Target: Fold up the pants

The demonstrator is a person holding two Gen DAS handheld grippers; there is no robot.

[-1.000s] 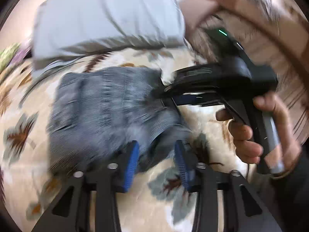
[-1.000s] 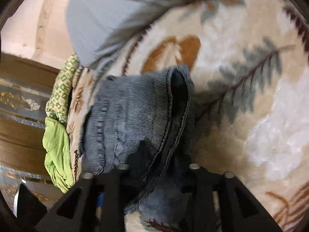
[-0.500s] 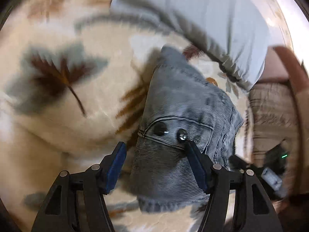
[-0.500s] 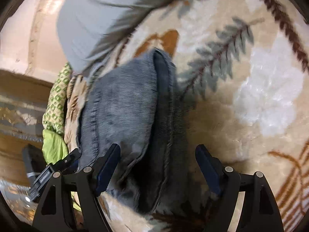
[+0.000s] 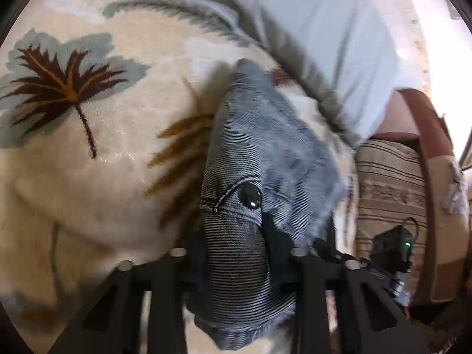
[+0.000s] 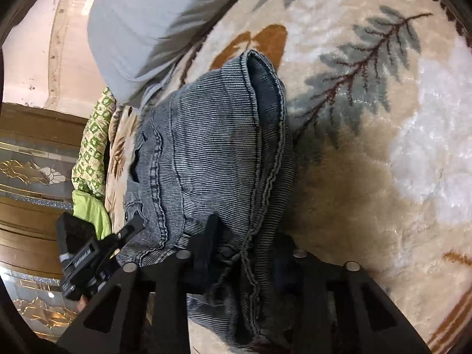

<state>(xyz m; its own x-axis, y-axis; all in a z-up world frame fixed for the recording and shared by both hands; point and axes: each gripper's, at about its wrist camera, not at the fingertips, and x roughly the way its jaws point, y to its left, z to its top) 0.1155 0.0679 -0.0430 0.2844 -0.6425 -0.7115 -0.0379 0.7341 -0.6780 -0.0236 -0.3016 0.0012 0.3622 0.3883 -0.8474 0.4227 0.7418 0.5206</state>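
The folded grey-blue corduroy pants point(image 5: 259, 153) lie on a cream leaf-patterned blanket point(image 5: 97, 135). My left gripper point(image 5: 236, 253) is shut on the waistband end of the pants, just below the dark button point(image 5: 250, 196). In the right wrist view the pants point(image 6: 212, 159) show as a thick folded bundle with stacked hems. My right gripper point(image 6: 242, 253) is shut on the near edge of that bundle. The other gripper shows at the edge of each view, at the right in the left wrist view point(image 5: 392, 250) and at the left in the right wrist view point(image 6: 94, 247).
A light grey pillow point(image 5: 324, 38) lies just beyond the pants, also in the right wrist view point(image 6: 147, 23). Green patterned cloth point(image 6: 91, 135) sits at the bed's left edge by a wooden headboard point(image 6: 32, 135). A striped brown cushion point(image 5: 389, 183) is at right.
Half a second ago both grippers were open around the pants. Both have now closed on the fabric, the left at the waistband, the right at the folded edge.
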